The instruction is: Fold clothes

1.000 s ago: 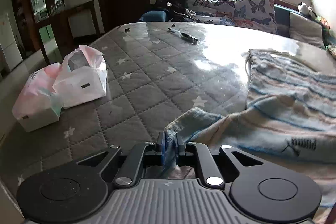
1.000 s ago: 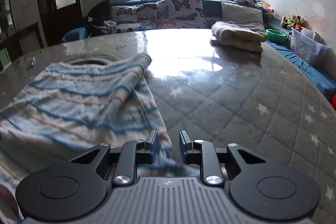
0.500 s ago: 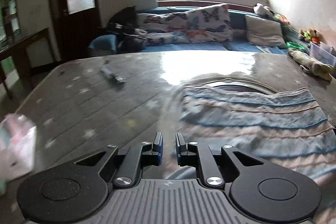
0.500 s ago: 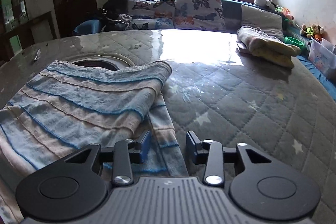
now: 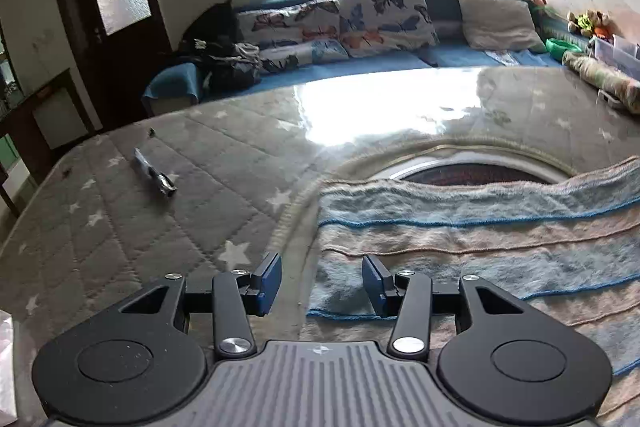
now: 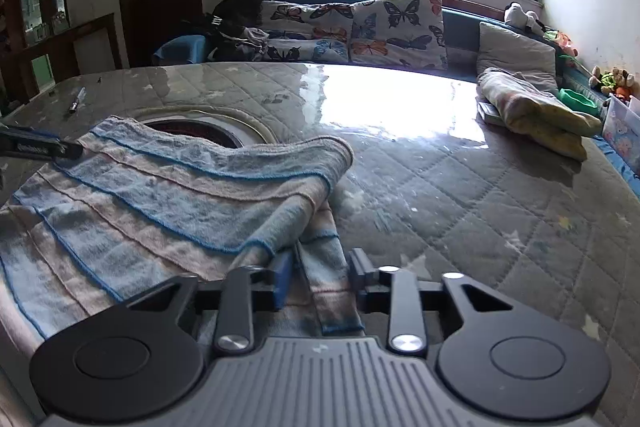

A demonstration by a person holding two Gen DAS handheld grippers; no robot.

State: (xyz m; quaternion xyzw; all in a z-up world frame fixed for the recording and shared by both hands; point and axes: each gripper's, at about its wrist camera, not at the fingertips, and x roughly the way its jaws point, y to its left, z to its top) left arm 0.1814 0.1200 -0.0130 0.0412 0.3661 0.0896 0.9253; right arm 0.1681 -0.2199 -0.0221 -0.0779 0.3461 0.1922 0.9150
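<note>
A blue, pink and white striped garment (image 5: 500,247) lies folded over on the grey quilted table (image 5: 168,227); it also shows in the right wrist view (image 6: 160,203). My left gripper (image 5: 322,283) is open and empty at the garment's near left corner. My right gripper (image 6: 318,277) is open over the garment's right edge, with a strip of fabric between its jaws but not pinched. The left gripper's fingers (image 6: 36,149) show at the left edge of the right wrist view.
A pen (image 5: 154,177) lies on the table at the left. A folded pale cloth (image 6: 532,111) sits at the table's far right. A round inset (image 6: 192,129) shows in the table behind the garment. A sofa with butterfly cushions (image 6: 360,31) stands beyond.
The left gripper let go of the garment's corner and opened, having swung right. The right gripper opened wider. The garment now lies doubled over.
</note>
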